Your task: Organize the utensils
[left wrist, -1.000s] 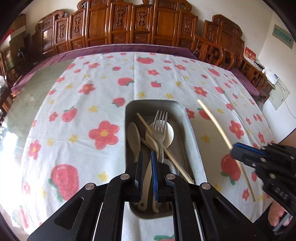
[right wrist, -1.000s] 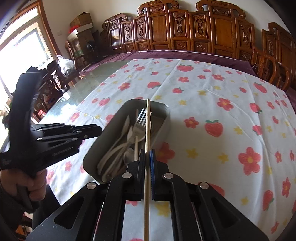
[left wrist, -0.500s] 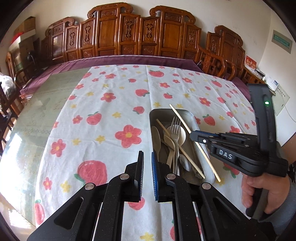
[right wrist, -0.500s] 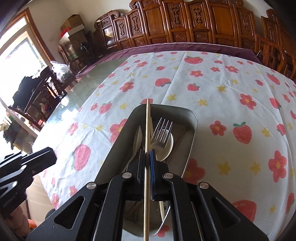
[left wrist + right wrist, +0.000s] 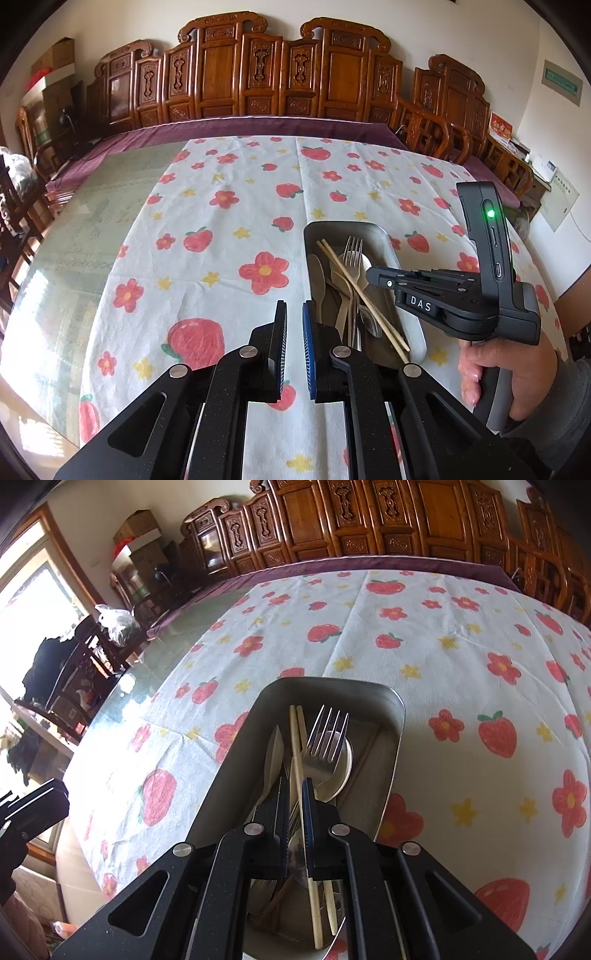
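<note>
A metal tray (image 5: 384, 236) on the flowered cloth holds a steel fork (image 5: 352, 251), pale spoons (image 5: 317, 266) and two wooden chopsticks (image 5: 364, 297) lying side by side. My right gripper (image 5: 369, 275) hovers low over the tray (image 5: 399, 716). Its jaws (image 5: 295, 786) are opening, and one chopstick (image 5: 295, 746) runs through the gap, loose, resting on the utensils beside the fork (image 5: 327, 734). My left gripper (image 5: 294, 310) is shut on nothing, above the cloth just left of the tray, and shows at the left edge (image 5: 33, 812) in the right wrist view.
The white cloth (image 5: 229, 221) with strawberries and flowers covers most of a glass-topped table (image 5: 92, 221). Carved wooden chairs (image 5: 258, 74) line the far side. A hand (image 5: 517, 376) grips the right tool. More chairs and bags stand by the window at the left (image 5: 110, 624).
The right gripper carried the chopstick over the tray and down; the stick now lies in the tray beside the other one. The left gripper drew back to the tray's left side.
</note>
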{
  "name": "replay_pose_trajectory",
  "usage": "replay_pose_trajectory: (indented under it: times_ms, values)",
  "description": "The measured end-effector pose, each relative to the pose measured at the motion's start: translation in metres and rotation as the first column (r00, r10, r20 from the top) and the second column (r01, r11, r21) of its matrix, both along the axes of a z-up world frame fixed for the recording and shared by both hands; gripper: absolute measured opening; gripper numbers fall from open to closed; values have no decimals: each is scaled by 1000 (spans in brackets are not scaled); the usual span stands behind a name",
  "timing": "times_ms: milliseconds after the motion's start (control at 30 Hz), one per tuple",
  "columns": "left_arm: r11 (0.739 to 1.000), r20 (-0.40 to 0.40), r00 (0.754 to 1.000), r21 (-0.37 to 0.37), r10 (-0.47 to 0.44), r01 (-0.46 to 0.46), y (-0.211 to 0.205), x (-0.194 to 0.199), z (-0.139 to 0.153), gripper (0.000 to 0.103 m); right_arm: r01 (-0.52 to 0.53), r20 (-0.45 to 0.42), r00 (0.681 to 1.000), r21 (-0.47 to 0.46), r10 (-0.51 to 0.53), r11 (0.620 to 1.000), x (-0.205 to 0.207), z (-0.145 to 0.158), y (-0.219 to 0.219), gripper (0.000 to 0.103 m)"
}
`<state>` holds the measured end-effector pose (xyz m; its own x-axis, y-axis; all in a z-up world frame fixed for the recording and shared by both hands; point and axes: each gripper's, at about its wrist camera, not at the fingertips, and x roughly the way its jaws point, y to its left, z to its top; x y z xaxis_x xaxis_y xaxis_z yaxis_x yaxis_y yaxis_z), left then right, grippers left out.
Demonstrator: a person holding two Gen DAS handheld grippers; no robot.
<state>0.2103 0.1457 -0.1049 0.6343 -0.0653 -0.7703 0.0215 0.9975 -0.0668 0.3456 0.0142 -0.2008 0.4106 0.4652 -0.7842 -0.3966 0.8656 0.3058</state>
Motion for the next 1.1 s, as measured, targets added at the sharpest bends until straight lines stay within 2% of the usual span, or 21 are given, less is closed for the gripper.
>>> replay_pose_trajectory:
  times_ms: [67,133,267,433,500,567,600,633,667,800,900,967,1033,1100]
  values:
    - [1000,2,1000,6,0,0,-2,-3,2,9,-11,17,1000,5,11,1000,-4,8,-3,9]
    - [1000,12,1000,14,0,0,-6,-7,6,15,-21,51,998,-1,21,1000,-12,19,-8,9]
    - [1000,30,1000,14,-4,4,-16,-17,16,18,-23,118,993,-22,25,999,-34,45,-24,10]
    - [1000,63,998,20,-19,18,-35,-32,29,30,16,173,985,-30,-10,999,-67,72,-61,10]
    - [999,74,997,26,-25,23,-44,-38,32,38,28,200,980,-32,-21,999,-82,81,-76,10]
    - [999,84,996,25,-36,34,-53,-43,35,39,42,227,973,-40,-32,998,-98,88,-92,11]
    - [999,89,995,23,-42,40,-60,-47,36,51,47,235,971,-39,-37,998,-106,90,-99,18]
    - [999,98,994,22,-45,43,-64,-50,38,59,54,244,969,-37,-43,998,-112,92,-106,27]
    - [999,115,992,23,-46,44,-69,-55,40,69,64,253,966,-38,-53,997,-119,93,-113,31]
    - [998,130,990,27,-52,49,-86,-67,43,84,117,290,951,-35,-102,992,-147,99,-147,58]
    - [998,146,988,49,-54,47,-99,-77,43,94,162,307,940,-29,-145,986,-164,103,-171,74]
    - [998,150,987,54,-50,42,-107,-84,44,95,196,319,932,-33,-175,980,-176,105,-185,82]
    - [998,151,987,47,-53,46,-114,-91,44,95,221,334,921,-31,-198,975,-187,108,-194,94]
    - [998,151,987,48,-54,47,-121,-98,45,95,250,352,910,-37,-222,968,-197,111,-203,99]
